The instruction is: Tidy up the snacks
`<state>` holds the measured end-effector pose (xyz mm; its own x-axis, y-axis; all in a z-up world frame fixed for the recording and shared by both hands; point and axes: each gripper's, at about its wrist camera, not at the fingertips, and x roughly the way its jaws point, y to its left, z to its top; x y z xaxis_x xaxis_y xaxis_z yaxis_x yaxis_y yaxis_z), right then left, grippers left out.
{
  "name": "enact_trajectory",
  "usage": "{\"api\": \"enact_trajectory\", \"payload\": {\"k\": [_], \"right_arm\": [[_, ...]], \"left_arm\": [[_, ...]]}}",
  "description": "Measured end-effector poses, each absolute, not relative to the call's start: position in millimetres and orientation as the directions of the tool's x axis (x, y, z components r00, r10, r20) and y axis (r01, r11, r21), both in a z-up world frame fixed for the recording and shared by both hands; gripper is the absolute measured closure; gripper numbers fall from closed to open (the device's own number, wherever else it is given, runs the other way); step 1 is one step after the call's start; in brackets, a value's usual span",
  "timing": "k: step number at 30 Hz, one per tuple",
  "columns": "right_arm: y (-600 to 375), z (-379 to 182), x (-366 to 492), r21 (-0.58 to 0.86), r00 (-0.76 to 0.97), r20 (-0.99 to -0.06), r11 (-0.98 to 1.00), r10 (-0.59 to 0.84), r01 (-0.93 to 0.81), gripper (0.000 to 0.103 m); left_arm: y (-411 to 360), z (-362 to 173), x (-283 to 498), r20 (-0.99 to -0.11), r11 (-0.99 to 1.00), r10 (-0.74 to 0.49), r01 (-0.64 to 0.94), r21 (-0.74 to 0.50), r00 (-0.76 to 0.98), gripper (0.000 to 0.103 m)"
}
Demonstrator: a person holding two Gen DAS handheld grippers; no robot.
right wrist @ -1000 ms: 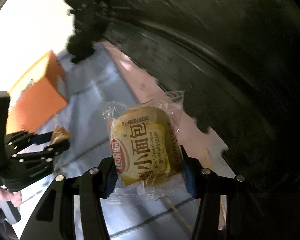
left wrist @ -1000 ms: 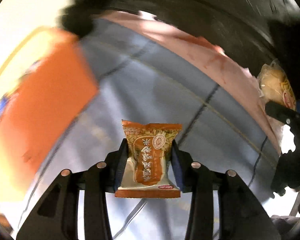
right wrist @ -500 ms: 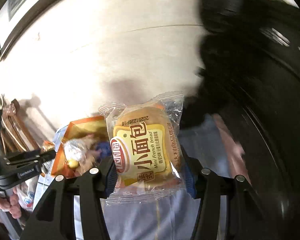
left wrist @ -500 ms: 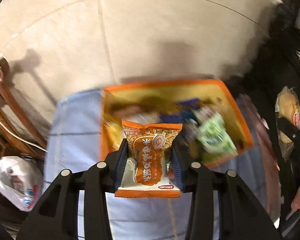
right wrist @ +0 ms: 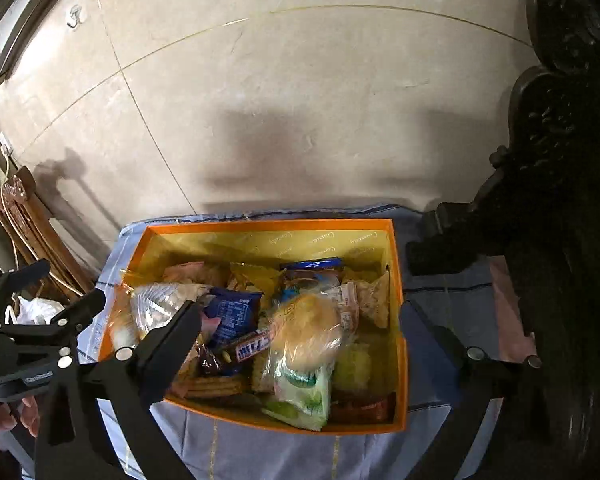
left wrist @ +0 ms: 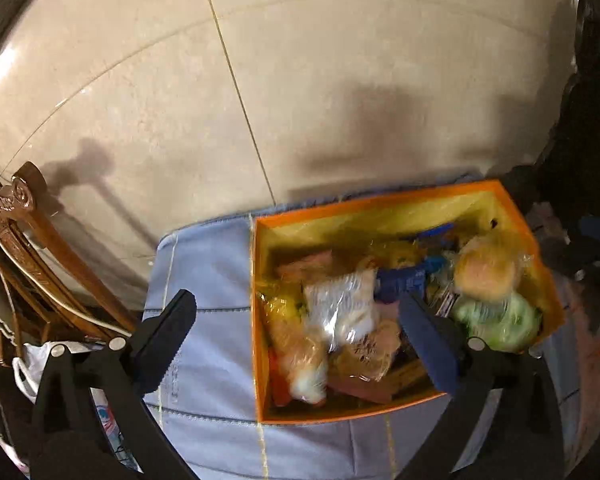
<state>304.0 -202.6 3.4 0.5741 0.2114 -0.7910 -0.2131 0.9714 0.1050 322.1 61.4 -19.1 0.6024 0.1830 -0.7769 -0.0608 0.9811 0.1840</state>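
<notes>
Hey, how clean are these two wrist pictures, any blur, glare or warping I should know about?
Left wrist view: the snack packets in the orange box are smeared by motion blur, glare flares on the wall at upper left, and the tile seams bow from fisheye. Right wrist view: sharper, the blue packet shows print, though the bread bun packet is soft; the carved dark furniture is nearly lost in shadow.

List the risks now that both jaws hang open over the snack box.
1. The bread roll pack sits high on the heap and could slide out of the orange box.
2. The box is piled nearly to its rim, so more snacks may spill onto the blue cloth.
</notes>
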Motion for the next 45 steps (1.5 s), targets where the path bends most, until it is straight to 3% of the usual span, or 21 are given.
{"api": "enact_trajectory", "payload": {"k": [6, 10, 26, 31, 45], "right_arm": [[-202.6, 3.3, 274.8, -0.008, 0.59, -0.801, 0.985, 0.098, -0.175, 0.004], [-209.2, 3.5, 238.2, 0.008, 0.593, -0.799, 0.988, 0.1, -0.157, 0.003], [-243.3, 42.0, 90.3, 0.05, 0.622, -0.776, 0.993, 0.104, -0.104, 0.003], [-251.1, 54.1, 72.3, 0.049, 0.643, -0.76, 0.995, 0.097, -0.092, 0.003], [-255.3, 46.0, 68.3, 0.053, 0.632, -0.769, 0.995, 0.094, -0.083, 0.003]], "left_arm": [[61.3, -39.8, 297.0, -0.814, 0.994, 0.106, -0.061, 0.087, 0.571, 0.004], [51.9, -45.8, 261.5, -0.82, 0.999, 0.043, -0.039, 0.026, 0.57, 0.004], [16.7, 25.7, 123.2, -0.719, 0.998, 0.048, -0.07, -0.001, 0.693, 0.004], [5.8, 39.3, 103.1, -0.704, 0.998, 0.005, -0.044, -0.038, 0.71, 0.004], [1.5, 47.5, 76.2, -0.669, 0.997, 0.08, -0.075, 0.037, 0.739, 0.004]]}}
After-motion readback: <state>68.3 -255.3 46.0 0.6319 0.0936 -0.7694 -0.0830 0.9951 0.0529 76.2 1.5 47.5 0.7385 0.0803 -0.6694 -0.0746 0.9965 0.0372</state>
